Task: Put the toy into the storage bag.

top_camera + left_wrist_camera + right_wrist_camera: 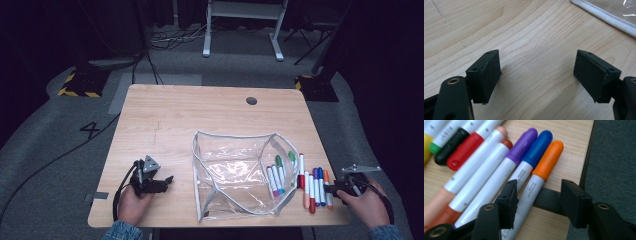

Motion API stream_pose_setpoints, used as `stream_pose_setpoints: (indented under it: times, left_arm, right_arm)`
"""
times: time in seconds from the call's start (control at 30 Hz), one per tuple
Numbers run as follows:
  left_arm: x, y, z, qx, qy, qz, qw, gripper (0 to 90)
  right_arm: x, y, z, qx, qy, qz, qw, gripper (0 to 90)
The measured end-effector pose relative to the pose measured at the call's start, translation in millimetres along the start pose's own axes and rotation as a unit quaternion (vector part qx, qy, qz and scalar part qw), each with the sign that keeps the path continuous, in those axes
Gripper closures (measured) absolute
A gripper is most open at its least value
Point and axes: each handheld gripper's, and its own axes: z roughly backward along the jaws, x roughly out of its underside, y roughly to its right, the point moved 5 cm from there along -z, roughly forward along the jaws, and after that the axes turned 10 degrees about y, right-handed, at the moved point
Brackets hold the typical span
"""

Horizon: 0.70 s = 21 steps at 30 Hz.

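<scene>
A clear plastic pouch (235,170) with a white zip edge stands open on the wooden table (175,115). A row of capped markers (312,186) lies to its right, a few against the pouch's right side. My right gripper (539,200) is low at the table's right edge (334,189), open, with the orange-capped marker (541,175) lying between its jaws; the right jaw stands clear of it. Blue (537,147) and purple (522,145) markers lie just beside it. My left gripper (537,72) hovers open over bare wood, left of the pouch (167,180), holding nothing.
The pouch's white edge (604,16) runs past the far right of the left gripper view. Red (464,151) and black (449,145) markers lie farther along the row. Grey carpet (614,157) lies beyond the table's right edge. A dark round hole (251,100) marks the far tabletop.
</scene>
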Motion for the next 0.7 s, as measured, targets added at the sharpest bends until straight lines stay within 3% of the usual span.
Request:
stream_pose_setpoints:
  times: [0.17, 0.23, 0.27, 0.33, 0.43, 0.7]
  left_arm:
    - [0.0, 0.0, 0.0, 0.0, -0.001, 0.001, 1.0, 22.1]
    - [0.0, -0.1, 0.1, 0.0, -0.001, 0.0, 1.0, 22.1]
    - [0.0, 0.0, 0.1, 0.0, 0.0, 0.001, 1.0, 22.1]
    - [0.0, 0.0, 0.1, 0.0, -0.001, 0.0, 1.0, 22.2]
    - [0.0, -0.2, 0.2, -0.001, -0.001, -0.001, 1.0, 22.1]
    - [0.3, 0.1, 0.5, 0.0, -0.002, -0.001, 1.0, 22.1]
  right_arm:
    - [-0.8, 2.5, -0.7, 0.016, -0.024, 0.012, 0.9995, 67.8]
    - [-2.5, 3.5, 0.0, 0.01, -0.028, -0.014, 0.9995, 75.5]
    - [-2.7, 4.5, 0.7, 0.017, -0.034, -0.009, 0.9992, 76.8]
    - [-2.7, 5.5, 1.2, 0.024, -0.039, -0.004, 0.9989, 76.8]
    - [-2.1, 6.6, 2.1, 0.017, -0.035, -0.018, 0.9991, 76.9]
    - [-15.1, 10.2, 21.2, 0.011, -0.005, -0.02, 0.9997, 77.0]
